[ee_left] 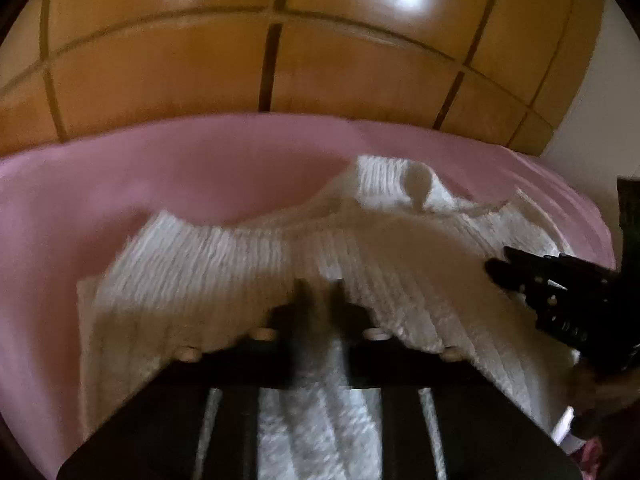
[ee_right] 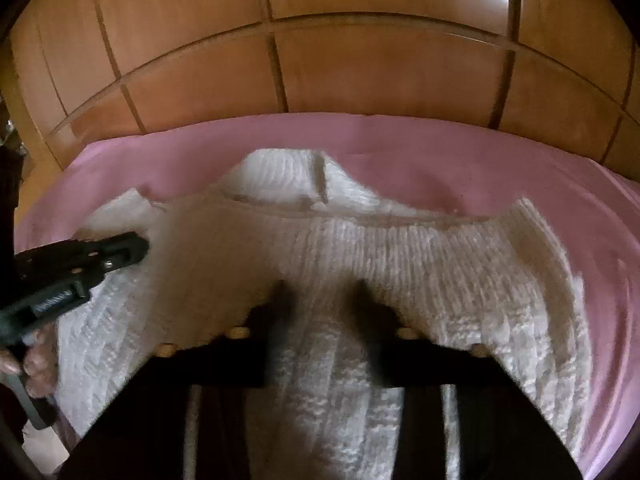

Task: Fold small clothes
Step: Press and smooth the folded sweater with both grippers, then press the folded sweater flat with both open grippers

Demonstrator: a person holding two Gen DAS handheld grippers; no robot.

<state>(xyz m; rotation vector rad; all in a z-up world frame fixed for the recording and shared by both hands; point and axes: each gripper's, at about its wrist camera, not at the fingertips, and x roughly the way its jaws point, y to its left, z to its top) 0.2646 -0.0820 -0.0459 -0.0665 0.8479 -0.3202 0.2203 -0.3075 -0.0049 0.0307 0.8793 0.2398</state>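
Your white knit sweater [ee_left: 248, 256] lies spread on the pink sheet [ee_left: 120, 168] of the bed, its collar [ee_right: 288, 176] toward twelve o'clock, near the wooden panelling [ee_right: 360, 72] behind. The ribbed hem edge has been lifted and carried over the body, so a first fold looks to be under way, not finished: the doubled layer reaches roughly to the shoulders, and the sleeves appear to lie partly beneath it at nine and three o'clock.

Your left tool [ee_left: 320, 284] is closed, and the cloth bunches up around its tips, so you appear to be pinching the folded edge; blur keeps the contact from being certain. Your right tool [ee_right: 320, 284] is also closed on the same edge, seen in the left view at three o'clock coming in over the knit. A few fingers [ee_right: 36, 364] show at eight o'clock in the right view, wrapped on the left tool's handle.

What is left, by my reading: lay this edge down flat, square it against the collar, then bring the sides or sleeves in and fold once more to get a compact bundle. No other garments are in view, so I cannot say how many remain.
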